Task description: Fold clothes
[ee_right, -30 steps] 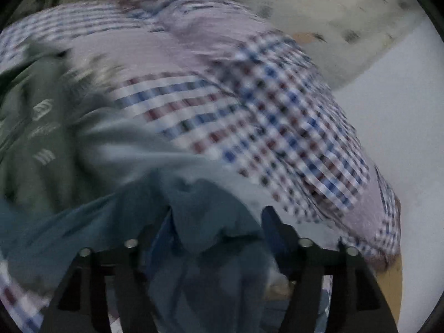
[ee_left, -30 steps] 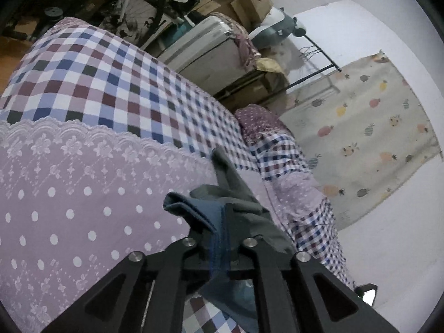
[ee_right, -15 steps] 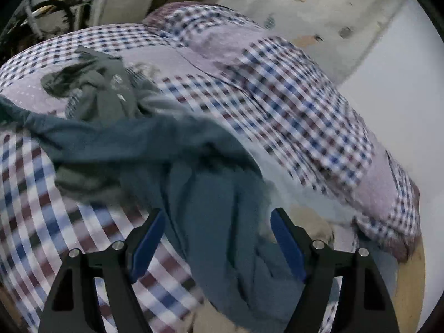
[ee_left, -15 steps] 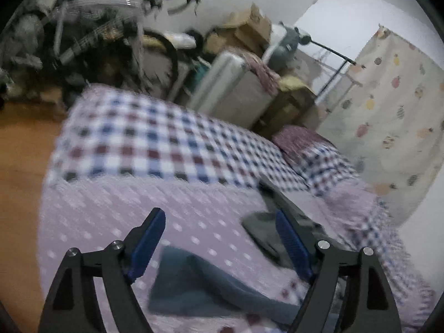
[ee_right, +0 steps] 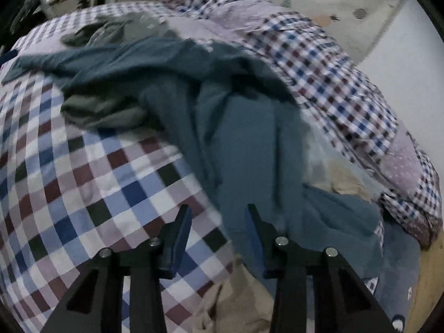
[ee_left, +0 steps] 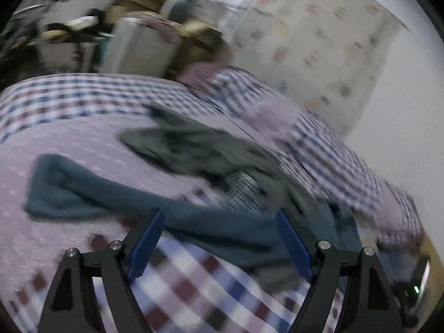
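Both grippers, left (ee_left: 220,242) and right (ee_right: 219,236), gaping, empty. Blue garment (ee_right: 244,138) sprawled across checked bed (ee_right: 91,194), apparently overlapping grey garment (ee_left: 194,149) beyond. Risk: a pinch here may catch both layers, or the bedcover.

Both claws have let go: the blue garment (ee_right: 244,127) now lies spread across the checked bedspread (ee_right: 91,183)

Left hand-held gripper (ee_left: 222,236) has its jaws spread wide; right hand-held gripper (ee_right: 219,222) is parted, narrower, both empty
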Tool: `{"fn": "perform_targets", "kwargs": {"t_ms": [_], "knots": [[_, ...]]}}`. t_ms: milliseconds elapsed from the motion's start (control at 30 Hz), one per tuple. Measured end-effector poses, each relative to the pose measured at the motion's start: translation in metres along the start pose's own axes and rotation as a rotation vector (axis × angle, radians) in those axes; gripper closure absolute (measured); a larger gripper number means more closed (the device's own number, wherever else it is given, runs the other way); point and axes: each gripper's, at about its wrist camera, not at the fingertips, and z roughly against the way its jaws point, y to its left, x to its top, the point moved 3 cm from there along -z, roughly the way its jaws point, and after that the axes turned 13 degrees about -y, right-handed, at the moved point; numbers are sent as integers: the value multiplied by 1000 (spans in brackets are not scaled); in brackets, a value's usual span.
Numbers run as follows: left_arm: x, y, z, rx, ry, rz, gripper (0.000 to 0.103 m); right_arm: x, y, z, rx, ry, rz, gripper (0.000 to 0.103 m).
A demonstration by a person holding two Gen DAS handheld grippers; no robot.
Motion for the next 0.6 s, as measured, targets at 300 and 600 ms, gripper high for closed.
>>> {"fn": "perform_targets", "kwargs": {"t_ms": [300, 600], "knots": [[-22, -30, -15, -84, 86, -10, 17, -14, -12, -37, -14, 5, -60, 63], [-33, -32, -28, -71, 135, 23, 17, -29, -29, -59, -35, 34, -82, 63]]}}
